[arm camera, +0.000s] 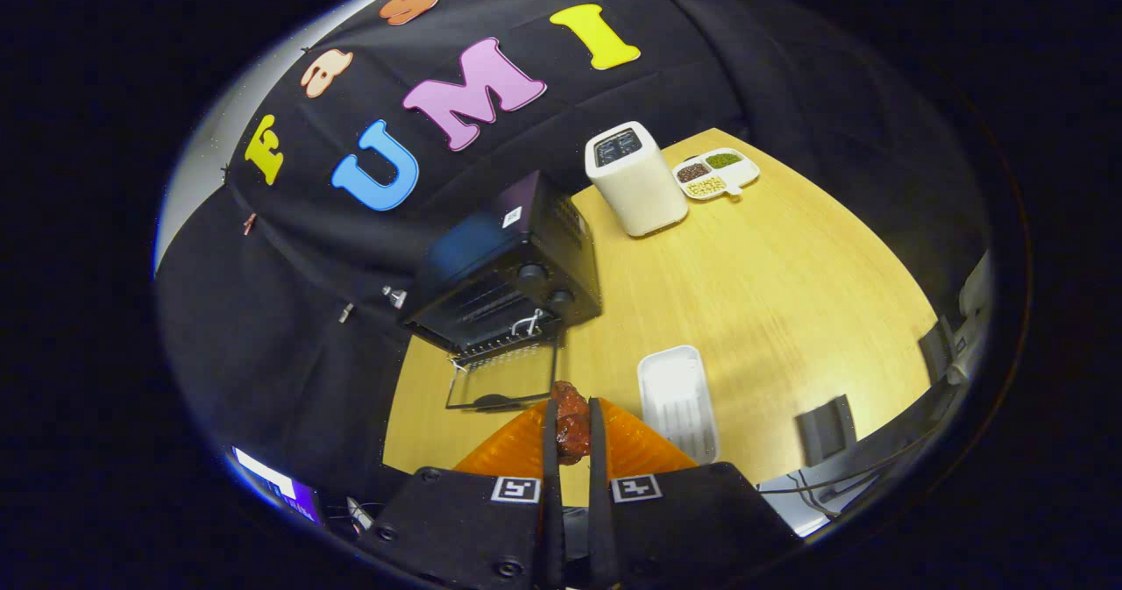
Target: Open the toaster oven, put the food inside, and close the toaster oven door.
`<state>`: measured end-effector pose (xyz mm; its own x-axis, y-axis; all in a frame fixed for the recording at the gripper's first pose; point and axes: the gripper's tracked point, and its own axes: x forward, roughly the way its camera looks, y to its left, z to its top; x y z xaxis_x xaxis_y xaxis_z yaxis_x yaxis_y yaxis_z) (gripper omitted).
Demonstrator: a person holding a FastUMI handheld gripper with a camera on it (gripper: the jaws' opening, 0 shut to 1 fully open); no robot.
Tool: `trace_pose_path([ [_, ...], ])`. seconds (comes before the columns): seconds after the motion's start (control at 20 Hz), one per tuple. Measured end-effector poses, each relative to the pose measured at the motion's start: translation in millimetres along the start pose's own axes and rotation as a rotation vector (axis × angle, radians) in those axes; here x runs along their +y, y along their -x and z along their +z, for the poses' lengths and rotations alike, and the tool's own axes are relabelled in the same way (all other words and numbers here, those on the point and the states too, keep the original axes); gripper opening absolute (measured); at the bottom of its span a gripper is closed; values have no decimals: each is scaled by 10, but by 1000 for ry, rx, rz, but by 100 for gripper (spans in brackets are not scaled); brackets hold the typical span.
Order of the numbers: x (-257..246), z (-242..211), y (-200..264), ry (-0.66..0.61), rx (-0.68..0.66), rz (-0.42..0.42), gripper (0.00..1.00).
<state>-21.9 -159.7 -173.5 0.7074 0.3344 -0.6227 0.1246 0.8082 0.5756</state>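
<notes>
Aloft, tool (571,428) clamps meat (571,422).

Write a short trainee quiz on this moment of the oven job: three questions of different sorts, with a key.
1. True or false: the toaster oven has its door shut.
2. What does the claw hold between its fingers?
A. a dark red piece of food
B. a spoon
C. nothing
3. Fill in: just beside the claw, on the wooden table, lies an empty white ____.

Key:
1. False; the glass door hangs open and down.
2. A; both fingers press on the food.
3. tray
</notes>
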Motion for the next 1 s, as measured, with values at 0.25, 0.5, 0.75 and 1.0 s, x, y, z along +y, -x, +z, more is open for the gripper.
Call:
trace_pose_path([
  [0.25,717,-437,-143,-55,-7,82,15],
  [0.5,1163,-811,-417,-78,60,123,15],
  [0.75,1496,-808,-738,-86,63,169,15],
  [1.0,1608,-782,-1211,-39,55,180,15],
])
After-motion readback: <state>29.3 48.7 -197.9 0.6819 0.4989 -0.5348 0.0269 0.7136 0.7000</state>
